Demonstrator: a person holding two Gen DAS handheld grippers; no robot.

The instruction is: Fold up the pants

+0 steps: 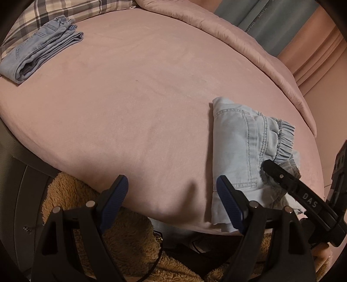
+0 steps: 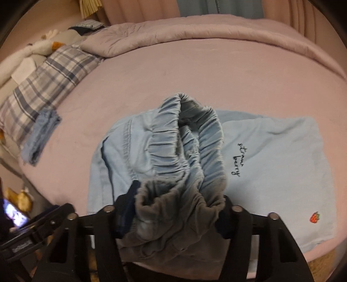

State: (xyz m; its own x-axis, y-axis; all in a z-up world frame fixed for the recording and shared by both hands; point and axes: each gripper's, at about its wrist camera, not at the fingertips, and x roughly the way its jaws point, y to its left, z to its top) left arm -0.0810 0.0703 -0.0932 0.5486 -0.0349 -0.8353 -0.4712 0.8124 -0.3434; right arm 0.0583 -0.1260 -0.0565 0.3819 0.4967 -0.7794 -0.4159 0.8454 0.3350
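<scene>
Nearest in the right wrist view: the right claw [image 2: 173,208] clamped on the bunched elastic waistband [image 2: 186,138] of pale blue pants [image 2: 271,156], gathered cloth filling the gap between the fingers and hiding the tips. Beyond the waistband, the rest of the pants spread flat on a pink bed [image 2: 195,76], with dark stitched lettering [image 2: 238,159] and a small red strawberry [image 2: 314,217] near the close right corner.

In the left wrist view: the left claw [image 1: 173,195] wide open and holding nothing, blue-padded fingers [image 1: 116,195] poised over the near edge of the bed, the right-hand pad lying over the near corner of the pants. Just behind and to the right, the same pants in a folded heap, ruffled waistband at the right. A tan fuzzy rug [image 1: 121,245] showing below the bed edge.

Farther off, well apart from the claws, a second pair of darker blue jeans [image 1: 41,54], folded, at the far left of the bed, resting against a plaid pillow [image 1: 71,9]. Along the far edge, a rolled pink quilt [image 2: 206,32]. Behind it, curtains [image 1: 260,23].
</scene>
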